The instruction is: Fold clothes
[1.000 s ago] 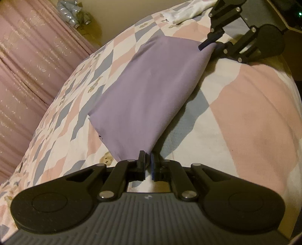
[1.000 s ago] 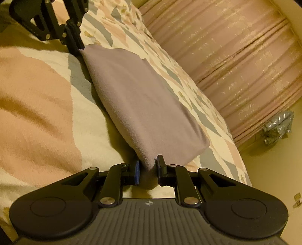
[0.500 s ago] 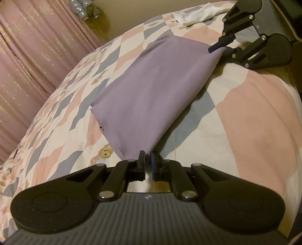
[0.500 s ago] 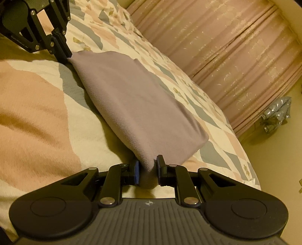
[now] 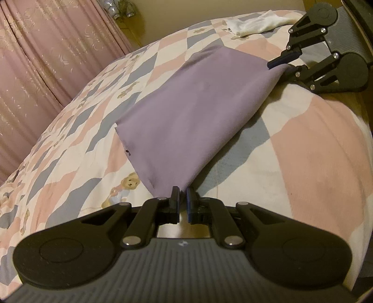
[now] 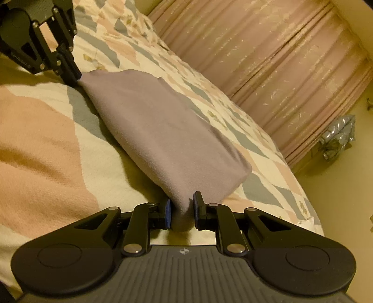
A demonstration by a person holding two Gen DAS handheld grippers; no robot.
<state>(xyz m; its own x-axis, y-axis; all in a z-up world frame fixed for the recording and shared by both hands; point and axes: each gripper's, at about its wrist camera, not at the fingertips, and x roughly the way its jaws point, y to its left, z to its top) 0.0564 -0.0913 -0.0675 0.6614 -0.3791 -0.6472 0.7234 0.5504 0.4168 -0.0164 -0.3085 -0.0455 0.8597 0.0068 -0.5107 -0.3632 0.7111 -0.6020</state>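
Lilac cloth (image 5: 193,111), already folded into a flat oblong, is held stretched just above the patchwork quilt (image 5: 314,144), its far edge resting on it. One near corner is pinched in the almost fully closed left gripper (image 5: 183,194); the other near corner is clamped, as a thicker wad, in the narrowly parted right gripper (image 6: 182,205). A slipped corner is judged the chief risk, since so little fabric is caught on the left; uneven pulling could skew the fold. The cloth looks soft, matte and smooth. A crumpled white garment (image 5: 256,22) lies beyond it on the quilt.
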